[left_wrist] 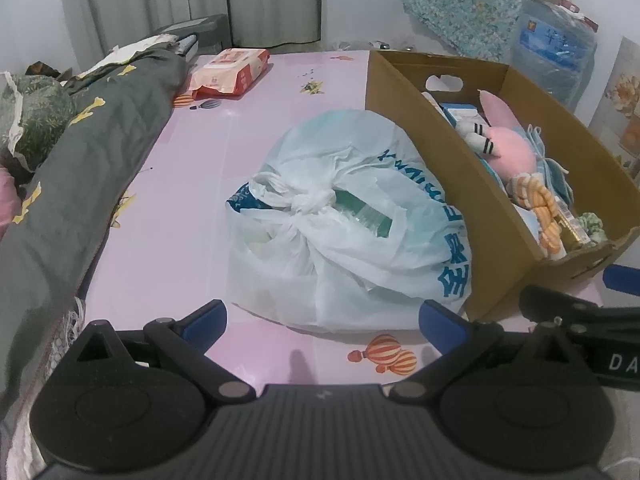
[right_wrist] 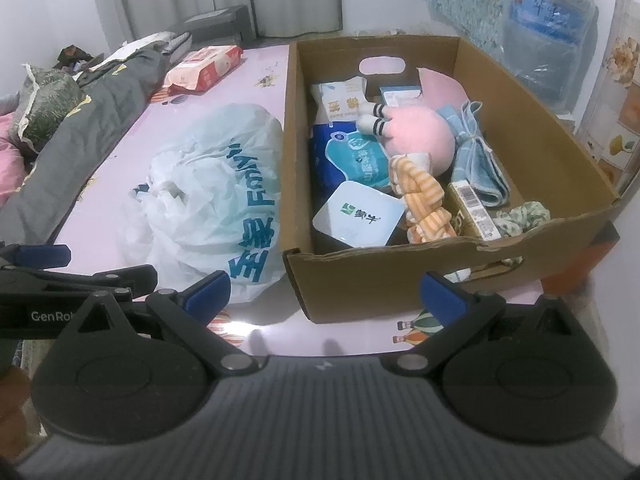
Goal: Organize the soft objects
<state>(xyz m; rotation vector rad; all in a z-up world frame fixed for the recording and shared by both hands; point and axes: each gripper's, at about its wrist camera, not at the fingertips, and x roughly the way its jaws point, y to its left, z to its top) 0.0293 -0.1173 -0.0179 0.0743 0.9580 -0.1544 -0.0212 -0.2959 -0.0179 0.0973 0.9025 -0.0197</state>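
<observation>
A knotted white plastic bag [left_wrist: 344,224] with blue lettering lies on the pink table mat [left_wrist: 192,168], just left of a brown cardboard box [left_wrist: 452,184]. The right wrist view shows the bag [right_wrist: 212,200] and the box [right_wrist: 400,276] too. Inside the box lie a pink plush toy [right_wrist: 416,140], an orange striped cloth [right_wrist: 424,204], a blue towel [right_wrist: 480,160], a green scrunchie [right_wrist: 524,216] and several packets. My left gripper [left_wrist: 324,324] stands open just short of the bag. My right gripper [right_wrist: 326,294] stands open before the box's near wall. Neither holds anything.
A dark grey quilt [left_wrist: 80,168] runs along the table's left side. A pink and orange wipes pack [left_wrist: 230,72] lies at the far end. A large water bottle in plastic [right_wrist: 548,40] stands behind the box. Curtains hang at the back.
</observation>
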